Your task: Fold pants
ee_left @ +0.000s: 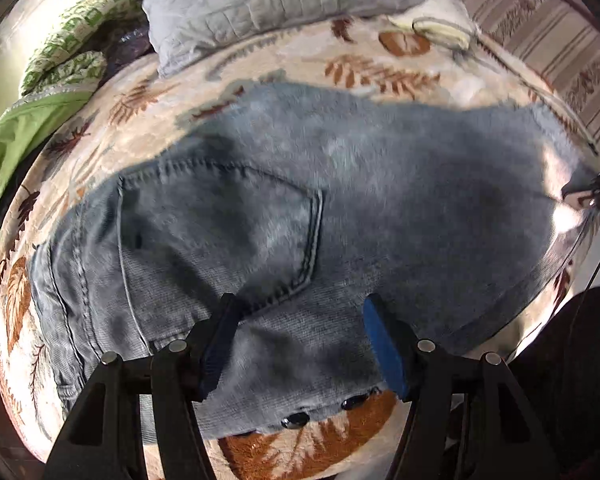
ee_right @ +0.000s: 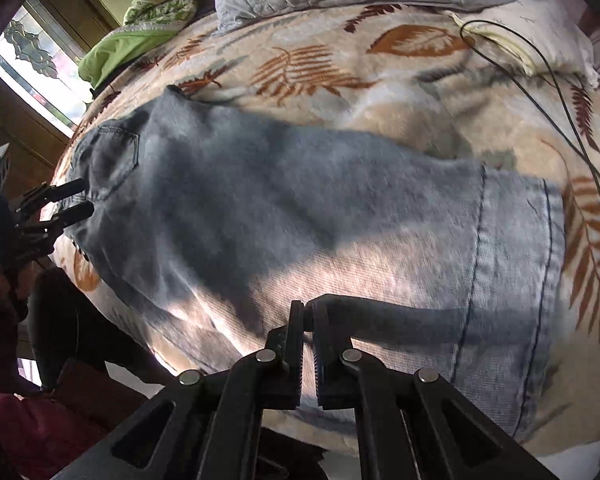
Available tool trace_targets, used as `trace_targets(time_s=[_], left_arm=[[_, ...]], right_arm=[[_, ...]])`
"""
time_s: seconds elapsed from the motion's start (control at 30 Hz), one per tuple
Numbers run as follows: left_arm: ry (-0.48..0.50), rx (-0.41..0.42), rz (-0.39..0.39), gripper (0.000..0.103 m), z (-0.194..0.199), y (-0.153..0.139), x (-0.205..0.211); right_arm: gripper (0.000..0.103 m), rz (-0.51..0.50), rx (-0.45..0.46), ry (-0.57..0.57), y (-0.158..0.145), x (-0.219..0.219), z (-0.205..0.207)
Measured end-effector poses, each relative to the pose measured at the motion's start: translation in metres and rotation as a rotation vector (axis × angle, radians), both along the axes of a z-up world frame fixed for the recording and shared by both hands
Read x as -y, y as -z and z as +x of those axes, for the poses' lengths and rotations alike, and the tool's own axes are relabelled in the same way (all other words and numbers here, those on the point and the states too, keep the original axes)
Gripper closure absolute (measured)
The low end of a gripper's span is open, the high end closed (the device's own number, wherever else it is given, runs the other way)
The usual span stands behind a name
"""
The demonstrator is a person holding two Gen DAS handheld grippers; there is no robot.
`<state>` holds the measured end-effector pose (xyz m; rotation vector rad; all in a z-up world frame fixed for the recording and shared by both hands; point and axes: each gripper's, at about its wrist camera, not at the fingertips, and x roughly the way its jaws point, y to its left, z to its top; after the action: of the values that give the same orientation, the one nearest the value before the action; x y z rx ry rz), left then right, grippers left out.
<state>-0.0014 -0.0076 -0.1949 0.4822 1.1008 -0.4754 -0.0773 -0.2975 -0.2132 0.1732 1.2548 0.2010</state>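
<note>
Blue jeans (ee_left: 300, 208) lie flat on a leaf-patterned blanket (ee_left: 380, 64), folded lengthwise with a back pocket (ee_left: 220, 216) up. My left gripper (ee_left: 300, 312) is open, its fingers spread just above the waist end near the metal buttons (ee_left: 324, 412). In the right wrist view the jeans (ee_right: 300, 208) stretch from waist at left to leg hems (ee_right: 512, 260) at right. My right gripper (ee_right: 308, 320) is shut with nothing visibly between its fingers, over the near edge of the leg. The left gripper also shows there (ee_right: 76, 200), open at the waist.
A grey quilted pillow (ee_left: 268, 4) and a green patterned quilt (ee_left: 72, 48) lie at the bed's far side. A thin black cable (ee_right: 560, 100) runs across the blanket at right. A window (ee_right: 32, 68) is at left. The bed's near edge is below the grippers.
</note>
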Motion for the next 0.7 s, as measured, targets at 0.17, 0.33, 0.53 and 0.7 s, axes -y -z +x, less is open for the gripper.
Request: trace_targets(time_s=[0.17, 0.33, 0.53, 0.7], left_arm=[[0.028, -0.024, 0.002, 0.037, -0.021, -0.005, -0.019], [0.033, -0.04, -0.007, 0.039, -0.021, -0.023, -0.005], [0.157, 0.047, -0.189, 0.039, -0.029, -0.062, 0.051], [0.177, 0.017, -0.252, 0.039, -0.014, -0.044, 0.105]], right_arm=[[0.098, 0.058, 0.034, 0.051, 0.009, 0.029, -0.061], [0.097, 0.255, 0.142, 0.258, -0.003, 0.086, -0.105], [0.044, 0.529, 0.279, 0.574, 0.003, 0.151, -0.157], [0.038, 0.776, 0.317, 0.717, 0.026, 0.163, -0.17]])
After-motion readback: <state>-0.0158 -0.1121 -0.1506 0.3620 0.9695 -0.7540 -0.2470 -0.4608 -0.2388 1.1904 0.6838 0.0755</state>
